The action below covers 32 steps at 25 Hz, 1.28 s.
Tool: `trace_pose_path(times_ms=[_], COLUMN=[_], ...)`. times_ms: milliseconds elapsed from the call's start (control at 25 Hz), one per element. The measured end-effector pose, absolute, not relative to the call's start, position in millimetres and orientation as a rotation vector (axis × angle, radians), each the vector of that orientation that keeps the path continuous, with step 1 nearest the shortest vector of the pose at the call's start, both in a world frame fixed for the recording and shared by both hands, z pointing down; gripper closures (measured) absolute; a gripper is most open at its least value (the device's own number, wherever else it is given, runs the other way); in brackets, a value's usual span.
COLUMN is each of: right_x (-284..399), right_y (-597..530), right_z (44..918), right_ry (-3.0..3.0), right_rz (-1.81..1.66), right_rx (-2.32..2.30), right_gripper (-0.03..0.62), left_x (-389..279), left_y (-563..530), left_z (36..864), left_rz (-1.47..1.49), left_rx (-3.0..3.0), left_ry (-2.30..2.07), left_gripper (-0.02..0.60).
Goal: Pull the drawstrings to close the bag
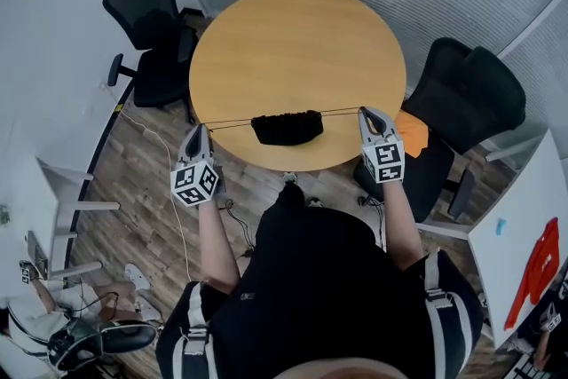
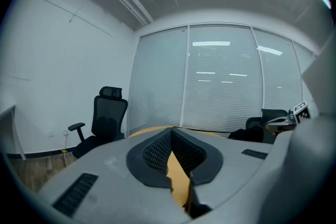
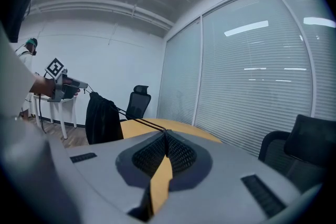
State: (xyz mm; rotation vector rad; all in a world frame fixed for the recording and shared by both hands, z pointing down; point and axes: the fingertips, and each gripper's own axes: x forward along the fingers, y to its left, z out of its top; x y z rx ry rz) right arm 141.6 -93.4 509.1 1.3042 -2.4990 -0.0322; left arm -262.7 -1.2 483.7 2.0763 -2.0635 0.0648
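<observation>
A small black drawstring bag (image 1: 287, 127) hangs in the air over the near edge of the round table, its mouth bunched. Its thin dark drawstrings (image 1: 232, 122) run out taut to both sides. My left gripper (image 1: 201, 130) is shut on the left string end. My right gripper (image 1: 364, 111) is shut on the right end. In the right gripper view two strings (image 3: 140, 122) lead from my shut right gripper (image 3: 166, 132) to the hanging bag (image 3: 102, 118) and on to the left gripper (image 3: 63, 84). The left gripper view shows my left gripper (image 2: 170, 131) with its jaws together; the string is hidden there.
The round wooden table (image 1: 293, 40) lies ahead, with a black office chair (image 1: 146, 22) at its left and another (image 1: 470, 98) at its right. An orange cloth (image 1: 413, 133) rests on the right chair. White desks stand at both sides, and glass walls with blinds stand behind.
</observation>
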Motion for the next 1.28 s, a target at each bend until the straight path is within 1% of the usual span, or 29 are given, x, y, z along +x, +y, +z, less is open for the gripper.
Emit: trace_pose_path(times_ms=[600, 1280], right_x=[156.7, 188.8], right_y=[-117.6, -144.7], right_z=[510.8, 502.8], right_ry=[-2.526, -2.414], right_rz=[0.1, 0.094], right_rx=[1.444, 1.628], right_gripper=[0.539, 0.537], left_x=[-290.2, -308.0], left_y=[-14.1, -39.8], left_z=[480.4, 479.7], left_rz=[0.105, 0.101], left_rx=[1.942, 1.943], left_ry=[-2.207, -2.203], left_gripper=[0.566, 0.566])
